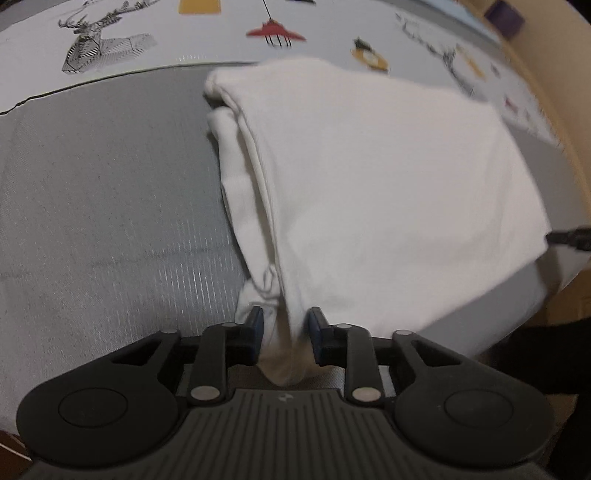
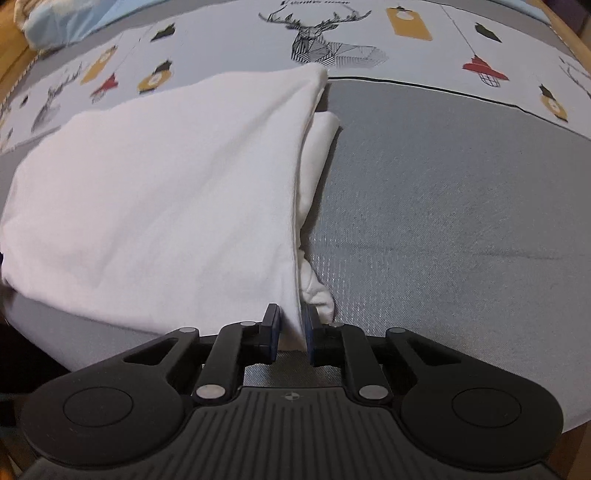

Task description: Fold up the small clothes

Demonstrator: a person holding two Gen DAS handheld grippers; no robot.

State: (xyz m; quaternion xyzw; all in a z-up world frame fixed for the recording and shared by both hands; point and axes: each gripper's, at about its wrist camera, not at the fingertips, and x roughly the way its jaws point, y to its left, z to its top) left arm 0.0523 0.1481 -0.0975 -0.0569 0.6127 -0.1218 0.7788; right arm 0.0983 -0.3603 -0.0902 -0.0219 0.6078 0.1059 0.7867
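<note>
A white garment lies folded on the grey bed cover. In the left wrist view its layered edges show on the left side. My left gripper is shut on the garment's near corner, with cloth bunched between the fingers. In the right wrist view the same white garment spreads to the left, its layered edge on the right. My right gripper is shut on its near edge. The tip of the right gripper shows at the garment's right edge in the left wrist view.
The grey cover borders a white sheet printed with deer and lanterns at the back. A wooden bed frame runs along the right in the left wrist view. A light blue pillow lies at the far left corner.
</note>
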